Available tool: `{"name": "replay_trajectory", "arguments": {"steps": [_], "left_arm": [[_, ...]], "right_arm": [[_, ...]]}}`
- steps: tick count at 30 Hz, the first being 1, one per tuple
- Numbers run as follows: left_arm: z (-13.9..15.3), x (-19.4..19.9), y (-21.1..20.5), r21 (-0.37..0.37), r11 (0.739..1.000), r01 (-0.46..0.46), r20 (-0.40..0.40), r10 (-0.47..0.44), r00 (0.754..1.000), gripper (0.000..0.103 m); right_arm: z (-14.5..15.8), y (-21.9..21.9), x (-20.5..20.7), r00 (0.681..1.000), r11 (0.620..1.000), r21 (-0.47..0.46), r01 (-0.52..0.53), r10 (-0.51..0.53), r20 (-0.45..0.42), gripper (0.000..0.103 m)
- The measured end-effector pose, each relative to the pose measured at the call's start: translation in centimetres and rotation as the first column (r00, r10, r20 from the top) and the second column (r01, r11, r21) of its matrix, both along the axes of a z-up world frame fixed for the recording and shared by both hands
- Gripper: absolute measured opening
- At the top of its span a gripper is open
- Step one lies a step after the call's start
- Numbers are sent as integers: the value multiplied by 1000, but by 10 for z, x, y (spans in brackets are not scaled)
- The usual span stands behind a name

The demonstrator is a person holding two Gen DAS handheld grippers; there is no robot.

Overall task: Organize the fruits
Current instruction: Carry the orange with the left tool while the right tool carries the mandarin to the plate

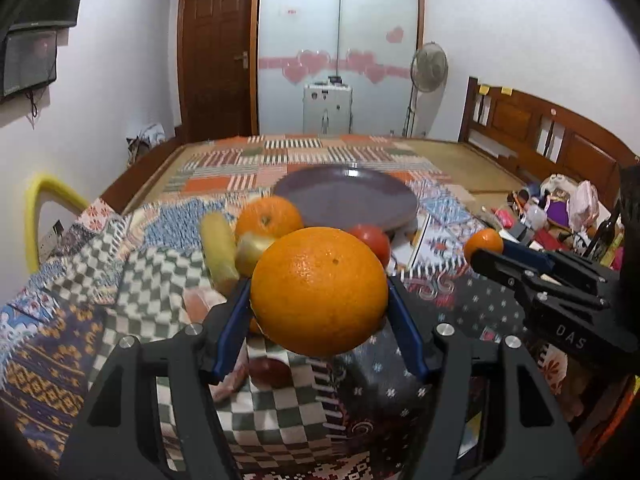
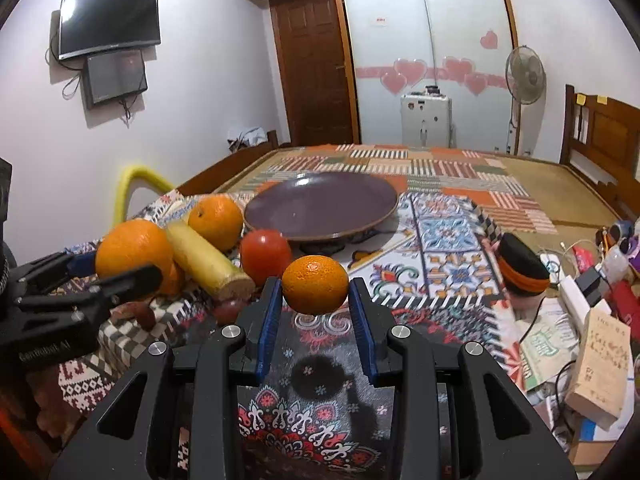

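Left tongs spread wide, blue pads clamped on both sides of a big orange, held off the patchwork cloth, centre of left wrist view. Right tongs narrower, pads gripping a small orange, lifted too; its shadow falls on the cloth below, lower centre of right wrist view. In the left view the right tongs come in from the right edge with the small orange at their tip.

Purple plate sits on the cloth upper centre, nothing in it. Just left of the plate: another orange, a red tomato-like fruit near the plate's front edge, a pale yellow cut stalk lying tilted between them. Small dark red fruits on the cloth under the left tongs, kind unclear.

Writing: "DAS" on the right tongs body in the left view; white text on the left tongs body in the right view, too blurred. Printed box at lower right, text unreadable.
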State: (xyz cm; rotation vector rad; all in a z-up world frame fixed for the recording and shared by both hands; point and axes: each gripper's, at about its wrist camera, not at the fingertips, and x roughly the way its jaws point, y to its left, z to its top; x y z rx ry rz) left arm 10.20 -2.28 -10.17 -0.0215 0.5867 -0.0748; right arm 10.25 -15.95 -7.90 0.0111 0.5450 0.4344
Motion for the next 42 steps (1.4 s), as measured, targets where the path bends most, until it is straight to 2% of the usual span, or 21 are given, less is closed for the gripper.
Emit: {"name": "replay_trajectory", "arguments": {"steps": [11,19,26,30,37,42], "left_arm": [[54,9,1,19,1000,5,112,-7,994,65],[75,30,-4,21,1000,15,130,-17,991,65],[80,61,-4,13,1000,7,114,-8,993,65],[83,79,-6,36,999,1,113,-5,994,65],[79,120,-8,65,998,-22,65,18,998,65],[71,155,-3,43,998,-43,5,43,999,65]], "right_arm": [[37,-5,-1,993,1000,17,26,-28,118,32],[54,-2,18,981,998,20,59,-62,186,32],[62,2,43,974,997,-5,78,-75,215,32],[60,7,55,972,995,-44,85,-73,222,32],[46,17,83,982,992,-102,70,-51,182,32],[36,21,109,991,989,-127,70,-54,124,32]]}}
